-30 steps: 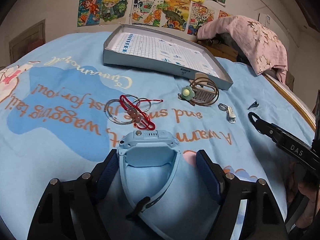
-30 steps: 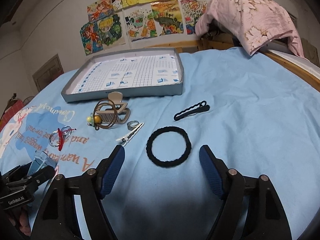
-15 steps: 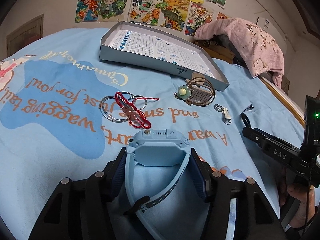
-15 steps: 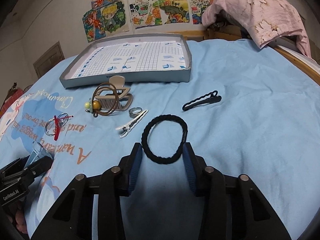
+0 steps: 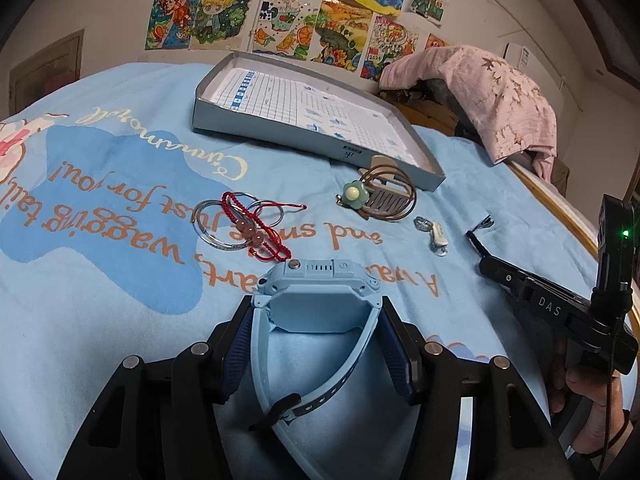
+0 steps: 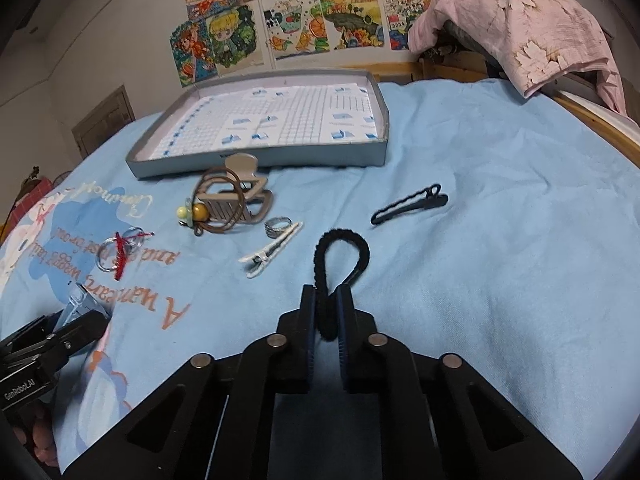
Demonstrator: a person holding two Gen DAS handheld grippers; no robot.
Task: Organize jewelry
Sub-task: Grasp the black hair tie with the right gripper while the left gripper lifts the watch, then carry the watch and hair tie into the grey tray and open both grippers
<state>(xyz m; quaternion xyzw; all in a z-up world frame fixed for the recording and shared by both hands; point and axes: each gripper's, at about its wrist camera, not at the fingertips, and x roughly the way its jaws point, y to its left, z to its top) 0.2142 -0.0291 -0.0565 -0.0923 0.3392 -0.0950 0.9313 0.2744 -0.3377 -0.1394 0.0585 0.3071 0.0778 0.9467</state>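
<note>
black braid pinched into a narrow loop: the right gripper [image 6: 326, 312] has just clenched on the hair tie [image 6: 340, 248], squeezing it flat so it can be lifted off the blue blanket [image 6: 500, 260]. the left gripper [image 5: 318, 344] grips the blue watch [image 5: 316, 288] by its strap sides. farther on lie the white clip [image 6: 270, 254], ring [image 6: 275, 227], black clip [image 6: 408, 210], bangles [image 5: 240, 220] and claw clip [image 6: 236, 200]. the grey tray [image 6: 264, 160], probably the destination, lies beyond with nothing visible in it.
</note>
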